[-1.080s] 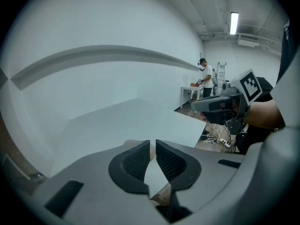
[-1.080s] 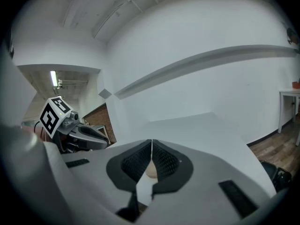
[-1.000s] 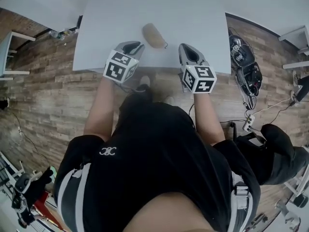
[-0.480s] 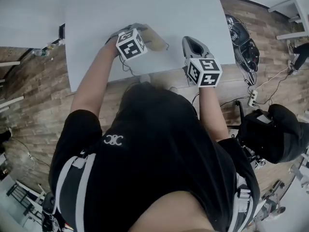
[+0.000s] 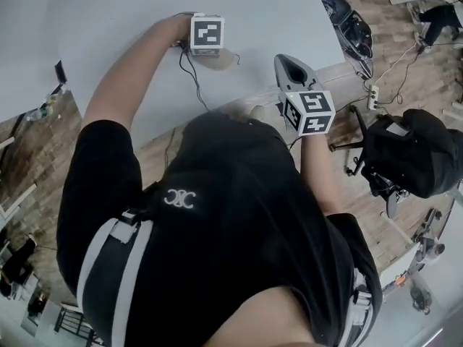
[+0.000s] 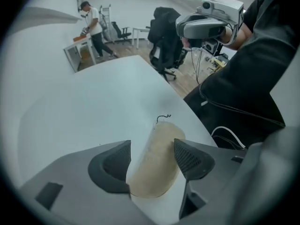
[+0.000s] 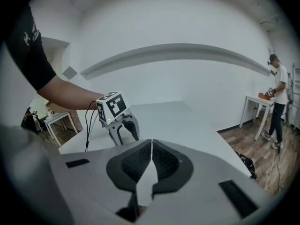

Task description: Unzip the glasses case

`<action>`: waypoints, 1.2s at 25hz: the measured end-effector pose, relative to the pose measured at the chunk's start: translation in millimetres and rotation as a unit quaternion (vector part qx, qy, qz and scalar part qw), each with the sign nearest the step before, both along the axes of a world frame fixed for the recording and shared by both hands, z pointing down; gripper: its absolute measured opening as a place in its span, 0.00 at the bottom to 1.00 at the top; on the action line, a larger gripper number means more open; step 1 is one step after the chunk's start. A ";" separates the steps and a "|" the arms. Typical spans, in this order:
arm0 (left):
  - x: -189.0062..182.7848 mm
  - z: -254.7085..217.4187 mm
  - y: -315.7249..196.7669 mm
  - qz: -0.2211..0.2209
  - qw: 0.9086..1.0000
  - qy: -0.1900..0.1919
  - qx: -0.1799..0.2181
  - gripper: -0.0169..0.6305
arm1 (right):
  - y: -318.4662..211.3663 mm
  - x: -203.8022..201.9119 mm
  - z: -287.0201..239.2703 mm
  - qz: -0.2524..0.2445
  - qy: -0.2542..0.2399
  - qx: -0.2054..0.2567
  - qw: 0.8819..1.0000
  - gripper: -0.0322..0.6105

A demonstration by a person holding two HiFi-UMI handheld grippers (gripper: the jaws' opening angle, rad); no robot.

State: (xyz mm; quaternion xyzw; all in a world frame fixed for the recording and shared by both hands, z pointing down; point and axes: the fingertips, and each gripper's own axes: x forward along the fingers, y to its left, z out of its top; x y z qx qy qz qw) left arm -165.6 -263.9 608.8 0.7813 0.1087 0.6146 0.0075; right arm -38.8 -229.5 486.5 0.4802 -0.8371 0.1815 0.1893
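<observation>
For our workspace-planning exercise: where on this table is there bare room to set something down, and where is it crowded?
The white table lies bare beyond the tan oval glasses case, out to its far edge. Crowded: the left gripper, jaws just opened, straddles the case near the person's edge; the shut right gripper hovers at that edge.

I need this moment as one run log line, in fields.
step: pre-grasp | left gripper: open, jaws just been opening, glasses case between them, on table | right gripper: shut, empty
</observation>
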 end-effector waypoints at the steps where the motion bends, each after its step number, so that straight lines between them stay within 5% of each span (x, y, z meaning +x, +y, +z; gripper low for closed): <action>1: 1.6 2.7 2.6 0.012 1.000 -0.013 -0.025 0.44 | 1.9 6.4 2.8 0.010 0.000 -0.003 1.000 0.07; 8: 1.5 9.7 25.2 0.067 0.989 -0.084 -0.106 0.46 | 10.6 25.2 10.5 0.035 -0.002 -0.011 0.999 0.07; 11: -14.7 26.5 58.3 0.102 0.975 -0.143 -0.138 0.65 | 9.0 28.1 10.4 0.032 -0.008 -0.007 0.999 0.07; 14: -26.5 44.7 86.7 0.119 0.967 -0.165 -0.153 0.68 | 5.0 25.2 8.3 0.023 -0.015 -0.005 1.000 0.07; 21: -21.6 40.4 73.9 0.045 0.992 -0.104 -0.057 0.63 | 6.3 14.3 5.0 -0.015 -0.015 0.001 1.000 0.07; 23: 0.7 23.5 69.6 0.014 0.999 -0.031 -0.040 0.60 | 7.3 7.1 -0.5 -0.038 -0.009 0.011 0.999 0.07; 26: 38.8 -8.7 63.5 -0.024 0.996 0.082 -0.025 0.59 | 16.0 -11.9 -13.4 -0.119 0.010 0.041 0.992 0.07; 30: 57.2 -44.7 62.7 -0.025 0.993 0.114 -0.002 0.59 | 27.8 -29.5 -29.9 -0.225 0.082 0.102 0.966 0.08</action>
